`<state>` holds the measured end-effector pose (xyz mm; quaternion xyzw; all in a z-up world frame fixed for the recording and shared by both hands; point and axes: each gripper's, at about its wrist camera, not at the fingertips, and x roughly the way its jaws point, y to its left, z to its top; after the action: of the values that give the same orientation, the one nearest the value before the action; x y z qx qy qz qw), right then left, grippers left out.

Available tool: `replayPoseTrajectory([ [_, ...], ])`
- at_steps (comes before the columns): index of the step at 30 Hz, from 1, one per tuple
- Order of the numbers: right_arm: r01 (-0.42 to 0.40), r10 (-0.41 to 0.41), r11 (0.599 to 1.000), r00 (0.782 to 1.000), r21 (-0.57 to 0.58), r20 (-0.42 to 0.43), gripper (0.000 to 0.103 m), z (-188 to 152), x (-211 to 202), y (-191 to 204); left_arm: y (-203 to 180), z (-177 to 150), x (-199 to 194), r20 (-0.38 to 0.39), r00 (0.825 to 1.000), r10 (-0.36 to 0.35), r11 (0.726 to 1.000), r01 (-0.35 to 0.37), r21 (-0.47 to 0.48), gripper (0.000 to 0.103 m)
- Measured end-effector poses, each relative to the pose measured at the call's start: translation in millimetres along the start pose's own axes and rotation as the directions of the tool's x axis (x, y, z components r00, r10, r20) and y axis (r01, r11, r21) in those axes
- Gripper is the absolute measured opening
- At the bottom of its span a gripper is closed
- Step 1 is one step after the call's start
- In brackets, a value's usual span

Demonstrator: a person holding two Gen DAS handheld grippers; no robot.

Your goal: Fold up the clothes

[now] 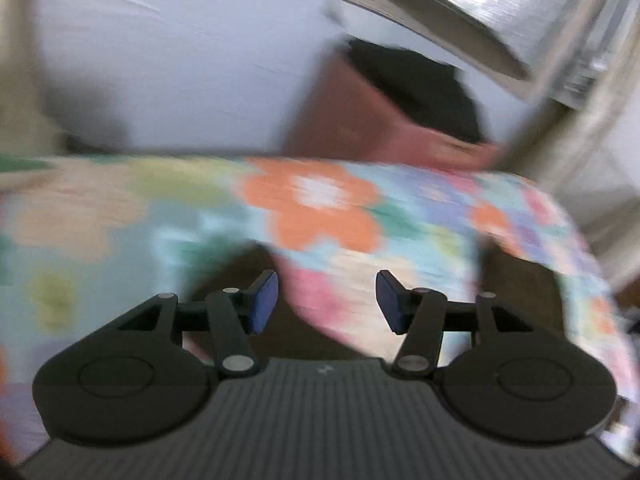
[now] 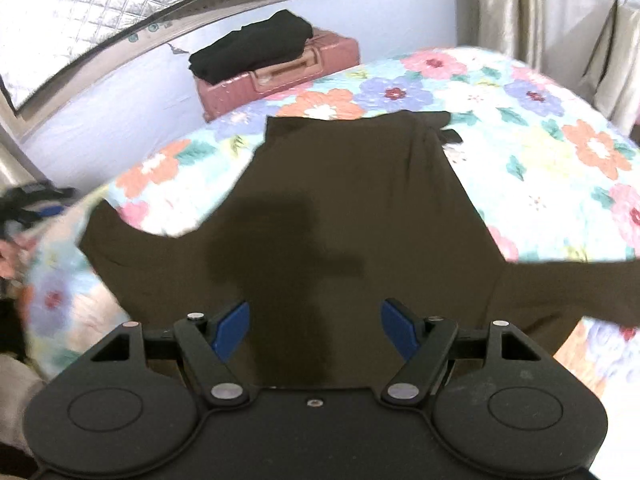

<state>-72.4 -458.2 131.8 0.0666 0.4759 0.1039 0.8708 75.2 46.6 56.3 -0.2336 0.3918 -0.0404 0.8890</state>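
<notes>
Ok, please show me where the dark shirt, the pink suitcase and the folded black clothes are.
dark shirt (image 2: pixel 360 208): right wrist view, middle of its body.
pink suitcase (image 2: pixel 336 54): right wrist view, right end of its front side.
folded black clothes (image 2: pixel 252 46): right wrist view, top of the pile.

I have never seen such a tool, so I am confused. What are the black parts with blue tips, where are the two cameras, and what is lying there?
A person holds a two-finger gripper in each hand, each with a camera looking along its fingers. The blurred picture shows the left gripper, the sharp one the right gripper. Both are open and hold nothing. A dark brown shirt lies spread on a flowered bedsheet. Behind it, folded black clothes rest on a pink case.
</notes>
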Motion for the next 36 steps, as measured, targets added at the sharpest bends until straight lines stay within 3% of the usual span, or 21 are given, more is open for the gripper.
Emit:
replayPoseTrajectory([
  [5,0.020,-0.017,0.999,0.997,0.032,-0.078,0.086,79.6,10.5,-28.8,-79.8,10.7,52.8,-0.078,0.989,-0.129,0.980,0.139,0.145,0.054],
  [10,0.026,-0.031,0.979,0.999,0.202,0.021,0.086,112.1,74.2,-99.4,-147.0,3.6,134.8,-0.185,0.969,-0.164,0.949,0.207,0.239,0.054],
  [12,-0.028,0.004,0.951,0.997,0.307,0.078,0.077,116.0,99.3,-132.7,-157.1,4.8,170.3,-0.211,0.965,-0.157,0.953,0.204,0.225,0.054],
  [14,-0.111,0.043,0.899,0.985,0.425,0.165,0.065,120.7,124.8,-168.3,-161.9,12.6,198.5,-0.210,0.966,-0.154,0.963,0.194,0.189,0.054],
  [17,-0.189,0.080,0.831,0.971,0.523,0.224,0.061,135.7,164.5,-201.1,-170.7,26.2,235.7,-0.207,0.964,-0.166,0.967,0.200,0.155,0.054],
  [19,-0.183,0.078,0.831,0.974,0.525,0.215,0.062,152.8,189.1,-210.1,-180.6,33.3,256.3,-0.215,0.961,-0.172,0.965,0.208,0.159,0.054],
  [22,-0.151,0.064,0.866,0.979,0.477,0.194,0.063,179.0,221.9,-211.3,-196.1,34.9,280.5,-0.228,0.953,-0.199,0.954,0.241,0.178,0.055],
  [24,-0.141,0.063,0.869,0.982,0.475,0.176,0.064,191.0,243.9,-214.4,-205.8,30.6,288.7,-0.239,0.944,-0.229,0.939,0.279,0.200,0.046],
  [25,-0.136,0.062,0.868,0.984,0.477,0.167,0.064,196.0,255.4,-215.6,-210.5,27.6,291.4,-0.245,0.938,-0.246,0.930,0.300,0.212,0.034],
  [26,-0.127,0.060,0.868,0.986,0.481,0.154,0.064,199.8,266.8,-218.3,-215.2,24.7,294.1,-0.251,0.932,-0.263,0.920,0.320,0.224,0.006],
  [28,-0.126,0.071,0.867,0.989,0.481,0.132,0.064,203.5,281.1,-222.9,-223.4,18.2,290.8,-0.240,0.926,-0.290,0.902,0.349,0.254,0.006],
  [30,-0.175,0.118,0.869,0.982,0.463,0.150,0.050,207.0,283.2,-222.4,-230.2,13.3,277.3,-0.217,0.918,-0.332,0.871,0.387,0.303,0.006],
  [32,-0.242,0.190,0.901,0.966,0.361,0.174,0.004,209.2,270.7,-215.7,-234.8,10.8,259.3,-0.206,0.900,-0.384,0.829,0.434,0.352,0.006],
  [36,-0.280,0.262,0.925,0.960,0.257,0.101,0.004,193.9,246.5,-208.1,-230.0,4.2,237.1,-0.296,0.828,-0.476,0.775,0.554,0.304,0.006],
])
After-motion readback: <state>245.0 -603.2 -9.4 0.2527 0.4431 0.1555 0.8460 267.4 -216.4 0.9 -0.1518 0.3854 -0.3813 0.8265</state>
